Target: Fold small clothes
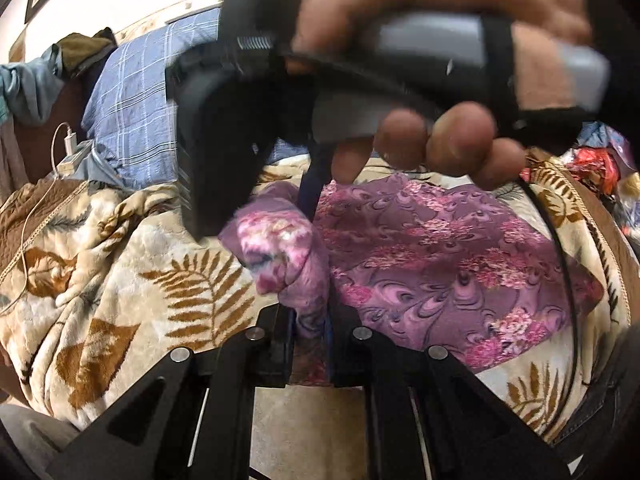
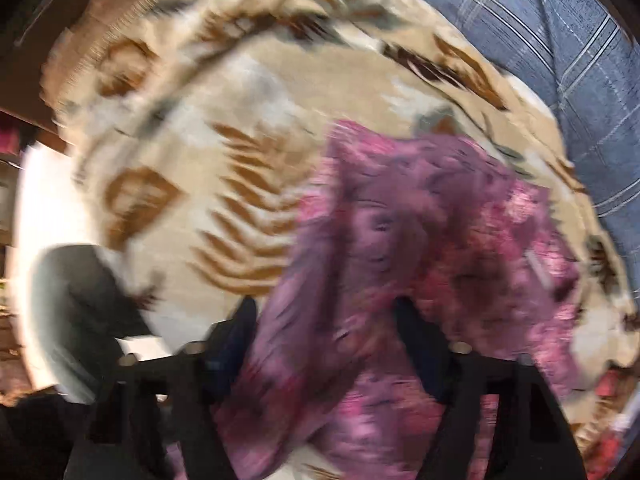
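- While the purple floral garment (image 1: 440, 264) is lying mostly spread on the bed's leaf-print blanket (image 1: 132, 280), we are lifting one bunched edge of it off the surface, presumably to carry that edge over for a fold.
- We are holding that raised bunch in the left gripper (image 1: 310, 340), whose fingers are clamped on the cloth low in the left wrist view; the pinch is keeping the fabric standing up as a small peak.
- We are draping another part of the garment (image 2: 400, 240) between the fingers of the right gripper (image 2: 324, 340); the right wrist view is heavily blurred, so we cannot tell whether those fingers are closed on the cloth or merely straddling it.
- We are seeing the right gripper's body and the hand (image 1: 440, 80) around it filling the top of the left view, hovering above the garment, close to the left gripper, which suggests both ends are being brought together.
- We are working beside a blue checked pillow (image 1: 148, 92) at the head of the bed, with a white charger cable (image 1: 48, 184) trailing over the blanket, well apart from the garment.
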Demonstrator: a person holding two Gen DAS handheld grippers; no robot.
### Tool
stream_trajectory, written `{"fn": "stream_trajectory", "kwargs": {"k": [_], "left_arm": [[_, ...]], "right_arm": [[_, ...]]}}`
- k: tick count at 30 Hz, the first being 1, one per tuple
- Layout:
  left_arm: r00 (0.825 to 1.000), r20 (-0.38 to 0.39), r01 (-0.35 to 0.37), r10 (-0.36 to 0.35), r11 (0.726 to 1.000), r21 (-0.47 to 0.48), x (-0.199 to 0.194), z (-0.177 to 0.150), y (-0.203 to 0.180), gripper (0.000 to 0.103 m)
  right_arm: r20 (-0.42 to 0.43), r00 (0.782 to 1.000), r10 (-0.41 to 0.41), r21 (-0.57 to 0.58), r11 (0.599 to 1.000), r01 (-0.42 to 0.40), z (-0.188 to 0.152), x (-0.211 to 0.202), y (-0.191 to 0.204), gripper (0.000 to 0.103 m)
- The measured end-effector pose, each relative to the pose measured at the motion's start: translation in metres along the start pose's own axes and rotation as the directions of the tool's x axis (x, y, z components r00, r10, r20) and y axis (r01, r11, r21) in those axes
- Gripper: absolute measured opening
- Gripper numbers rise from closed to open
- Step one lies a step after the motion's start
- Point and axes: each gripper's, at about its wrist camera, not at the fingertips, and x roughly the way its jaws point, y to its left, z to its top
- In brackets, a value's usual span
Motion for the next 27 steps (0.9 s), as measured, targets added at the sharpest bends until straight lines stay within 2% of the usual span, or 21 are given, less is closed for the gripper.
{"fn": "stream_trajectory", "kwargs": {"k": [2,3,6,8,10,11,12,13,15,17,18,19,20,22,23,24,25,26,27], "left_arm": [[1.0,-0.002,0.001,-0.001,1.0,0.009,-0.001,-0.001,-0.002,0.009],[1.0,-0.001,0.008,-0.008,1.0,0.01,-0.001,-0.001,-0.002,0.009],[0.998,0.017,0.055,-0.055,0.998,-0.009,-0.011,0.003,-0.002,0.009],[0.994,0.029,0.104,-0.104,0.995,-0.004,-0.022,0.013,-0.007,0.008],[0.986,0.048,0.157,-0.158,0.987,0.01,-0.037,0.027,-0.017,0.008],[0.982,0.058,0.18,-0.181,0.983,0.023,-0.044,0.035,-0.024,0.008],[0.976,0.066,0.206,-0.209,0.978,0.041,-0.051,0.044,-0.033,0.008],[0.968,0.069,0.237,-0.241,0.969,0.063,-0.056,0.052,-0.043,0.008],[0.948,0.057,0.305,-0.313,0.945,0.122,-0.062,0.065,-0.069,0.008],[0.926,-0.004,0.37,-0.376,0.908,0.197,-0.056,0.068,-0.105,0.008],[0.919,-0.033,0.388,-0.392,0.892,0.233,-0.051,0.064,-0.123,0.008],[0.913,-0.059,0.405,-0.404,0.878,0.256,-0.044,0.059,-0.138,0.008],[0.903,-0.099,0.429,-0.419,0.859,0.279,-0.034,0.051,-0.156,0.008],[0.884,-0.196,0.466,-0.424,0.828,0.312,-0.009,0.03,-0.185,0.008],[0.872,-0.259,0.482,-0.415,0.821,0.307,0.007,0.017,-0.198,0.008],[0.861,-0.301,0.493,-0.411,0.819,0.293,0.016,0.01,-0.204,0.009],[0.848,-0.338,0.504,-0.408,0.82,0.273,0.022,0.004,-0.208,0.01],[0.84,-0.354,0.508,-0.411,0.824,0.25,0.023,0.001,-0.208,0.012],[0.833,-0.345,0.522,-0.434,0.822,0.226,0.018,0.002,-0.203,0.017]], "right_arm": [[-0.004,0.999,0.033,0.004,0.999,-0.033,-0.005,0.005,-0.01,0.026],[0.016,0.999,0.03,0.031,0.999,-0.03,-0.009,0.003,-0.019,0.018],[0.126,0.983,0.13,0.103,0.984,-0.143,-0.03,-0.016,-0.045,0.016],[0.228,0.951,0.209,0.136,0.96,-0.243,-0.051,-0.033,-0.063,0.015],[0.367,0.886,0.283,0.164,0.918,-0.361,-0.077,-0.054,-0.086,0.014],[0.439,0.84,0.318,0.183,0.884,-0.43,-0.094,-0.064,-0.101,0.014],[0.49,0.804,0.337,0.194,0.857,-0.478,-0.108,-0.072,-0.112,0.014],[0.555,0.753,0.354,0.2,0.822,-0.534,-0.13,-0.079,-0.127,0.014],[0.655,0.671,0.346,0.218,0.764,-0.607,-0.172,-0.086,-0.154,0.014],[0.734,0.605,0.308,0.251,0.705,-0.663,-0.219,-0.082,-0.184,0.014],[0.768,0.571,0.29,0.269,0.663,-0.699,-0.242,-0.075,-0.198,0.014],[0.79,0.551,0.27,0.293,0.623,-0.725,-0.264,-0.063,-0.212,0.014],[0.798,0.553,0.24,0.324,0.602,-0.729,-0.282,-0.051,-0.221,0.014],[0.811,0.549,0.199,0.386,0.523,-0.76,-0.313,-0.014,-0.238,0.015],[0.8,0.564,0.205,0.424,0.472,-0.773,-0.321,0.005,-0.246,0.015],[0.767,0.601,0.223,0.477,0.429,-0.767,-0.323,0.025,-0.255,0.019],[0.731,0.638,0.243,0.53,0.389,-0.754,-0.322,0.043,-0.261,0.019],[0.718,0.644,0.264,0.546,0.36,-0.757,-0.321,0.054,-0.265,0.02],[0.715,0.637,0.286,0.54,0.352,-0.764,-0.319,0.057,-0.266,0.021]]}}
